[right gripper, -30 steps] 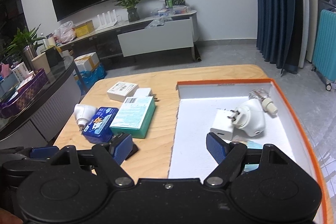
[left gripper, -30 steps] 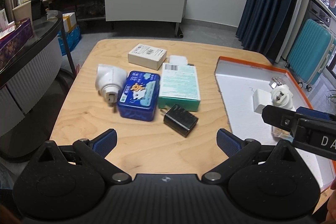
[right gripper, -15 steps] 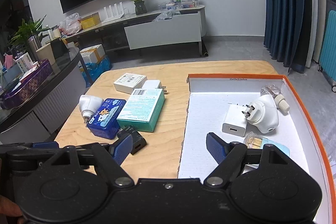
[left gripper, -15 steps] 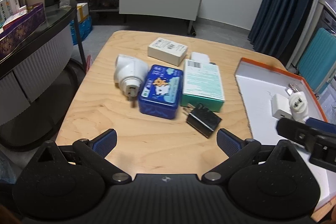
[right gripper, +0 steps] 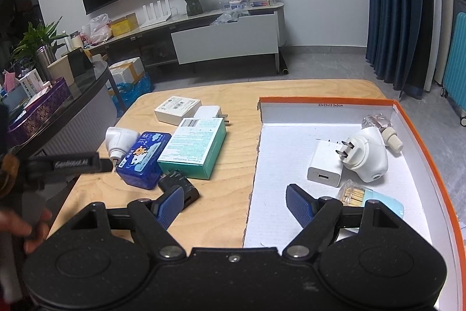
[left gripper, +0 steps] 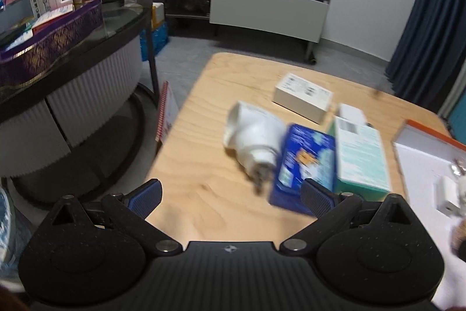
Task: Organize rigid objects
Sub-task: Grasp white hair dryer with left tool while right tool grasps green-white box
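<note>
In the left wrist view, the left gripper (left gripper: 230, 194) is spread wide with nothing between its fingers, above the near edge of the wooden table (left gripper: 204, 194); the white plug adapter (left gripper: 253, 136) lies touching the blue tin (left gripper: 303, 162), though the picture is blurred. In the right wrist view, the right gripper (right gripper: 234, 203) is also spread and empty, over the table beside the left wall of the orange-rimmed box (right gripper: 326, 102), where a white charger (right gripper: 324, 165) and a second white adapter (right gripper: 370, 153) lie; the black charger (right gripper: 182, 184) sits near the table's front edge, just beside the green box (right gripper: 193, 150).
</note>
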A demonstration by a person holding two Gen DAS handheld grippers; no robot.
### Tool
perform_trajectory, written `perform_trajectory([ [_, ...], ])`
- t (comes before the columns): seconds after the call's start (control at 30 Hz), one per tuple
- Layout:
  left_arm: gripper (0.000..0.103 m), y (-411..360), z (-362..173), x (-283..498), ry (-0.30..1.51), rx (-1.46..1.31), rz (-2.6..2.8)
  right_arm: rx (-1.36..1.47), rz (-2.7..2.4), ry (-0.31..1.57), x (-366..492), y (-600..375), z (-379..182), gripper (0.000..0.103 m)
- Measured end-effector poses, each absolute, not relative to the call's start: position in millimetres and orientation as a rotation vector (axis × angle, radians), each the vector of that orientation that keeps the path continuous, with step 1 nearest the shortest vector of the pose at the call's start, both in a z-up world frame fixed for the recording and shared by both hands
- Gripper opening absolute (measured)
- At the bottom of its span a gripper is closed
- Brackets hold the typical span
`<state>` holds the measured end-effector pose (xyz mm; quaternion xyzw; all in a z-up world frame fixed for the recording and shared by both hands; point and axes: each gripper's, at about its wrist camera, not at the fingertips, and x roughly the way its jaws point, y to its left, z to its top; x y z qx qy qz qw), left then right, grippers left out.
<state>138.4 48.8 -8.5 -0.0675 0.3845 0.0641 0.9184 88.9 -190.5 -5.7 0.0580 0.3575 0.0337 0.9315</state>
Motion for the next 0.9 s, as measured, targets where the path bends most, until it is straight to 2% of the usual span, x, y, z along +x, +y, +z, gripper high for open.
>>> perform_trajectory([
  [0.27,0.103,54,-22,181,0.797,-0.074,0.104,0.110,0.054,0.736,94,-192,-8,0.091],
  [0.7,0.101,61,-40,205,0.790,-0.054,0.018,0.105,0.050,0.766,112,-188,-19,0.091],
  [0.8,0.080,62,-40,207,0.781,-0.065,-0.001,0.098,0.063,0.775,120,-182,-21,0.091],
  [0.83,0.065,60,-39,207,0.778,-0.038,-0.006,0.099,0.063,0.780,124,-180,-22,0.091],
  [0.9,0.064,60,-38,205,0.779,-0.037,-0.031,0.109,0.064,0.785,133,-174,-23,0.091],
])
